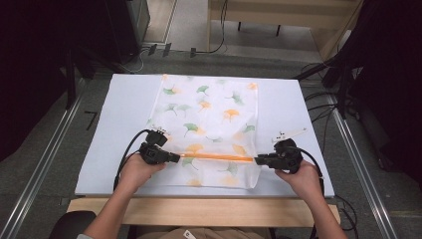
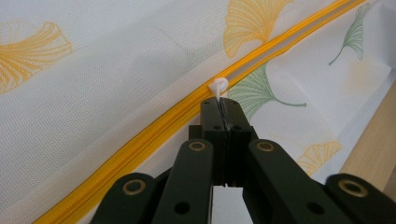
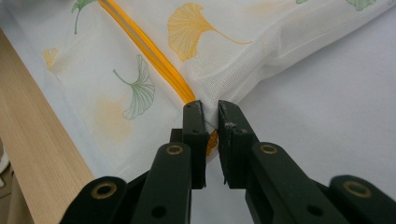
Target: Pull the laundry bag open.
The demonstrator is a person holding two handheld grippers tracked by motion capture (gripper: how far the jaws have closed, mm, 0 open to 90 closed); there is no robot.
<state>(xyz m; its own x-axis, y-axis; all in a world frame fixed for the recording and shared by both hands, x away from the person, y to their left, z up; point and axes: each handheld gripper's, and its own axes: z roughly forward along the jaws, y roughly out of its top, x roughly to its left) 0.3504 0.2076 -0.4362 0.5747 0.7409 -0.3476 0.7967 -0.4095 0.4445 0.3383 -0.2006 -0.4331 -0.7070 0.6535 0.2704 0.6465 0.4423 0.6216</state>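
- The left gripper has its jaws pressed tight together on the small white zipper pull, which sticks up just past the jaw tips.
- The right gripper pinches the end of the mesh bag where the orange zipper stops; fabric and orange tape sit bunched between its nearly closed jaws.
- The zipper runs straight between the two grippers, across the near part of the bag, which lies flat on the white table.
- Judging from this, the step in hand is working the zipper: the pull sits at the left gripper's end, while the right gripper anchors the far end.
- The next move likely calls for drawing the pull along the tape toward the right gripper, keeping the tape taut so the mesh does not bunch or catch in the slider.
- Beyond the zipper the bag shows printed green and orange ginkgo leaves; no brand, label or readable writing can be seen.
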